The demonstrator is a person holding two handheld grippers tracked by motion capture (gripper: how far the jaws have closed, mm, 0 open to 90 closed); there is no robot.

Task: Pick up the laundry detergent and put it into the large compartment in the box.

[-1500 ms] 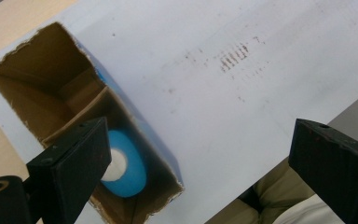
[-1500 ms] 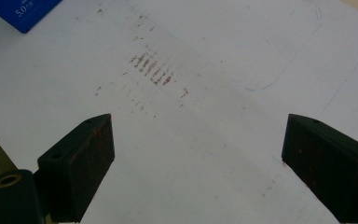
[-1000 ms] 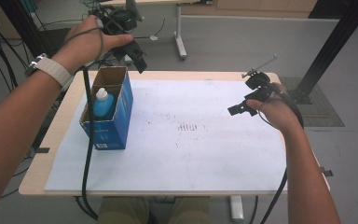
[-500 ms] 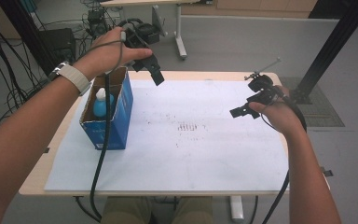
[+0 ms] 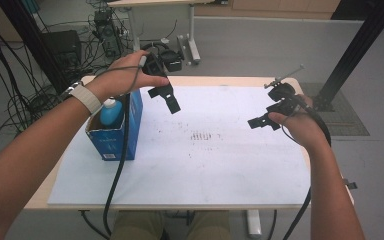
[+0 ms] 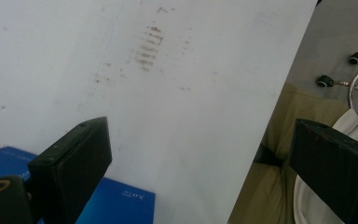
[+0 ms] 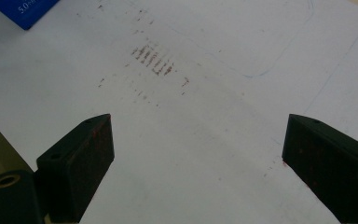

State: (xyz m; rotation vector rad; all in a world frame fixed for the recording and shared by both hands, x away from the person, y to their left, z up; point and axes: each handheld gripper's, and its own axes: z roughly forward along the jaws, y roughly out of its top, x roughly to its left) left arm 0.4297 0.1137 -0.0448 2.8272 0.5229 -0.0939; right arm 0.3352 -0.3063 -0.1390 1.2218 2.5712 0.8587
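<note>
left gripper, jaws apart and empty, hangs just right of the open blue box at the table's left, where the white bottle stands upright; right gripper, jaws apart, waits well clear over the white sheet.

Bare forearms, white watch strap on left wrist. Both grippers black: left gripper, right gripper, blocky scuffed jaws, black cables trailing toward 6 o'clock.
</note>
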